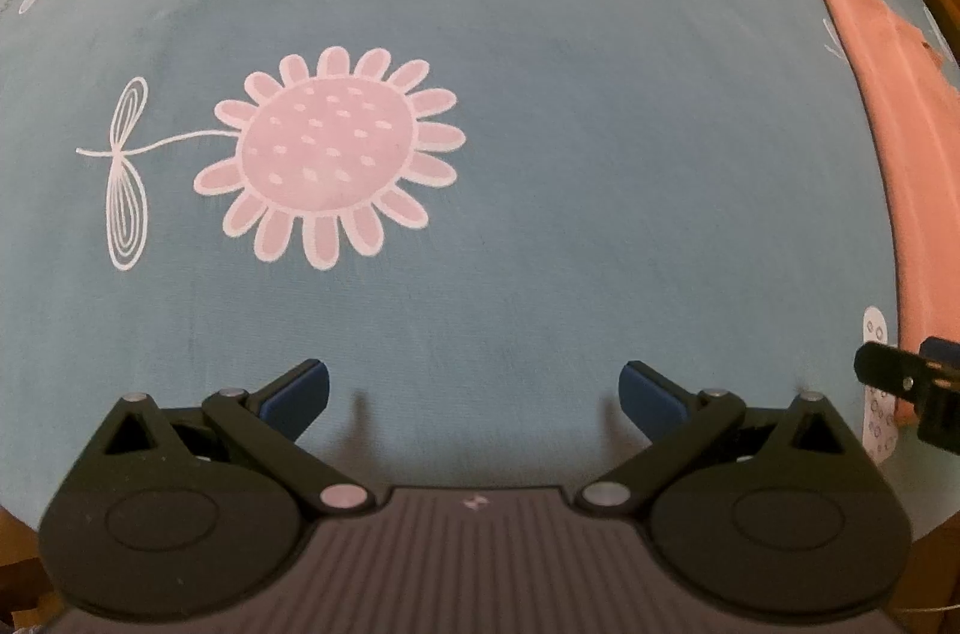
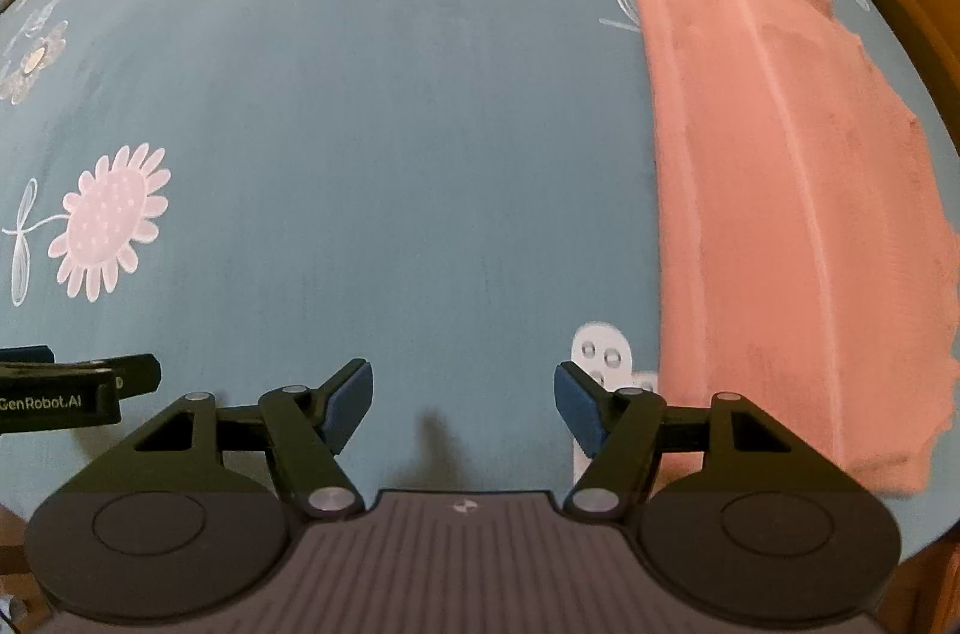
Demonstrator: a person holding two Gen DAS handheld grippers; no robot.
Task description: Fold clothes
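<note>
Folded salmon cloth (image 2: 780,214) is lying right of your right gripper (image 2: 463,403); both grippers, left gripper (image 1: 477,403) included, are gaping empty; "GenRobot.AI" is showing.

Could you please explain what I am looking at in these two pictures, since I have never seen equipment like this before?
There is no robot here: a person holds a two-finger gripper in each hand, and a wide-angle camera on each one looks forward along its fingers. One picture comes from the left gripper, the other from the right gripper. The black arms with blue pads at the bottom of each picture are the fingers. Both point steeply down at a blue bedsheet printed with pink and white flowers. To the right lies an orange-pink cloth, folded flat into a long strip. Both grippers are open and hold nothing. The left gripper also shows at the left edge of the right-hand view.
</note>
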